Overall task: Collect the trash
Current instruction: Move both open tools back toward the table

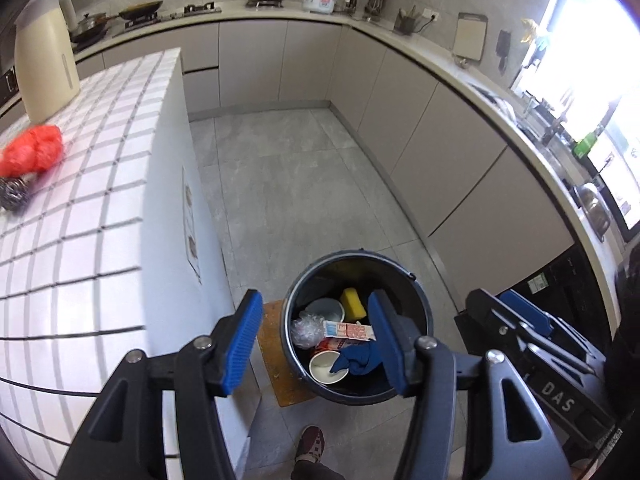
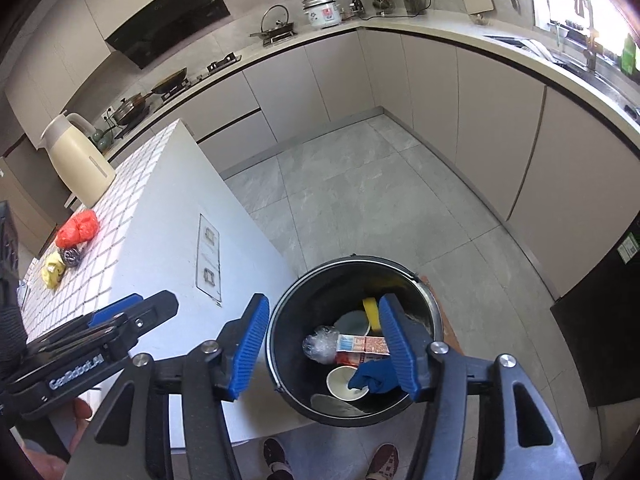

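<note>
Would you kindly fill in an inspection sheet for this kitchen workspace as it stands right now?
Surface: white tiled counter, grey floor beside it.
Job's things: black bin on the floor holding a blue cloth, paper cup, yellow sponge, printed carton and crumpled plastic.
Clutter: red bag, steel scourer, yellow wad, cream jug on the counter.
Grippers: left gripper and right gripper open, empty, above the bin.
Cables: nothing seen.
Surroundings: cabinets, hob, bright window.

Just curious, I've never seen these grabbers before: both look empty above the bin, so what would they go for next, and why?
Probably swing the left gripper over to the red bag on the tiled counter. Both it and the right gripper stand open and empty over the bin, while the bag, scourer and yellow wad remain uncollected.
</note>
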Demonstrator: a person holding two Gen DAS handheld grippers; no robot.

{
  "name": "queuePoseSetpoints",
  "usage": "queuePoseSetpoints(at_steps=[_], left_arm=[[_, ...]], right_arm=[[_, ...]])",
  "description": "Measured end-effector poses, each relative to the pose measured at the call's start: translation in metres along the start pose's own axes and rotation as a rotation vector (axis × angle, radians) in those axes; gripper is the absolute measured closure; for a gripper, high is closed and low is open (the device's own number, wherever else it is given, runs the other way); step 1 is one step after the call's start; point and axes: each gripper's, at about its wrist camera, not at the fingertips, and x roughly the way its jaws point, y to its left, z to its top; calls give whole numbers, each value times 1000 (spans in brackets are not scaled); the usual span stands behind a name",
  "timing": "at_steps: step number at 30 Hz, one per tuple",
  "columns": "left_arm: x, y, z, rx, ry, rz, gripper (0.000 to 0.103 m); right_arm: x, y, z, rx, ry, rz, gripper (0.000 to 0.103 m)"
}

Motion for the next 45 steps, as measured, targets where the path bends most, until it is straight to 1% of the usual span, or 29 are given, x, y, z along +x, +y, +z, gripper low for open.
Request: queuePoseSetpoints(at_steps=[3,9,13,22,29,35,40,45], left_arm=[[-18,9,4,4,-26,-5,41],[-41,39,6,-4,-50,8,41],[-55,73,5,-33,-66,44,41],[-77,163,-4,-154,-98,142,41],[-93,230,-8,-225,-120,196,41],[-102,276,-6,-258,-136,235,41],[-103,310,-4,-278,-125,251,41],[-106,337,1,-290,-126,263,41]], right_arm=[[-11,15,1,-3,-26,-1,37],[-26,57,5,-27,-64,28,36],[-27,94,6,-53,-72,65,35],[-11,185,6,-141,-60,151,35],[7,253,2,-205,-40,212,34],[24,307,1,-254,-25,249,33],[39,346,0,-279,-12,269,32],[48,377,3,-294,-11,277,30]])
